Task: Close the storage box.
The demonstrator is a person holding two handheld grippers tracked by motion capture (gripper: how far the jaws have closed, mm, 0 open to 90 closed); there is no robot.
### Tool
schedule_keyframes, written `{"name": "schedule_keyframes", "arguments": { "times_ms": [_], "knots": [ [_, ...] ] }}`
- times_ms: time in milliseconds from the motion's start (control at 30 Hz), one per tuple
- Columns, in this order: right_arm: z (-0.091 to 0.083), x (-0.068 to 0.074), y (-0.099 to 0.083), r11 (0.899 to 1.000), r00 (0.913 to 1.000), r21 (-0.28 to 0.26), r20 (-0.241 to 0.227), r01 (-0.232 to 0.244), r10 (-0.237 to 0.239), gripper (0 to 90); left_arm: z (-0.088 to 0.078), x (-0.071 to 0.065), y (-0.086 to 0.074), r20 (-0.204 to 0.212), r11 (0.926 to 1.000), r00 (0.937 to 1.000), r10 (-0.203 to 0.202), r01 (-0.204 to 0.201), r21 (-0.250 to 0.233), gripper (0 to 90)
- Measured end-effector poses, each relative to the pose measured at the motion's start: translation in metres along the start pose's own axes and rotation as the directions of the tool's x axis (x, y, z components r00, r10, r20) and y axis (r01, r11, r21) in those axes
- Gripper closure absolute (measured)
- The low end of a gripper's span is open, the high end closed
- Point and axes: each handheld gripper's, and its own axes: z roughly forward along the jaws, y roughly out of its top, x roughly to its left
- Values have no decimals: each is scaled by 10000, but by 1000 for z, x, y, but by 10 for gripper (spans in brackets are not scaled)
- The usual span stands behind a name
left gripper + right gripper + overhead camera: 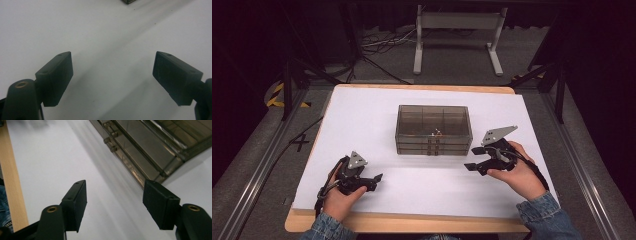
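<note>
On the white desk [362,115] we see a smoky clear drawer box [433,129] standing at the middle. Our right tool [473,158], jaws spread with nothing between them, hovers just beside its right end; our left tool [377,181] rests spread, well apart from it.

Drawer box [433,129]: smoky see-thru plastic organiser, rectangular, sits flat & upright approx. mid white table sheet [362,115], long side facing the person, square to the sheet's edges. Top level split into compartments by thin dividers; a tiny red/white item [437,133] lies in a front compartment, near centre of the box. Below that, stacked shallow drawers, all pushed in, small knobs in a column at mid front face. In the right gripper view the box [150,147] runs diagonally across upper right: drawer fronts shut, knobs [110,141] sticking out, nearest bottom corner resting on the sheet.
</note>
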Motion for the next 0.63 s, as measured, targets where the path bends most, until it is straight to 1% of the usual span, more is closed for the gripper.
{"name": "schedule_keyframes", "arguments": {
  "times_ms": [300,333,400,433,500,600,633],
  "knots": [
    [8,-7,-30,9995,9991,-73,289,-311,313,346,0,0,0,9,10000,10000,-18,18,37,175],
    [10,-9,-34,9992,9987,-58,332,-396,398,345,0,0,0,10,10000,10000,-17,17,35,175],
    [13,-10,-40,9991,9981,28,450,-423,421,342,0,0,0,31,10000,10000,-31,31,18,175],
    [13,-10,-40,9991,9981,28,450,-423,421,342,0,1,0,27,10000,10000,-12,12,8,175],
    [17,-11,-49,9987,9971,6,557,-514,513,343,0,1,0,26,10000,10000,-15,15,15,175],
    [22,-11,-58,9985,9961,70,706,-535,528,342,0,0,0,52,10000,10000,-60,60,22,173],
    [24,-11,-62,9983,9958,125,733,-568,557,341,-1,0,0,36,10000,10000,-5,5,-8,172]
  ]
}}
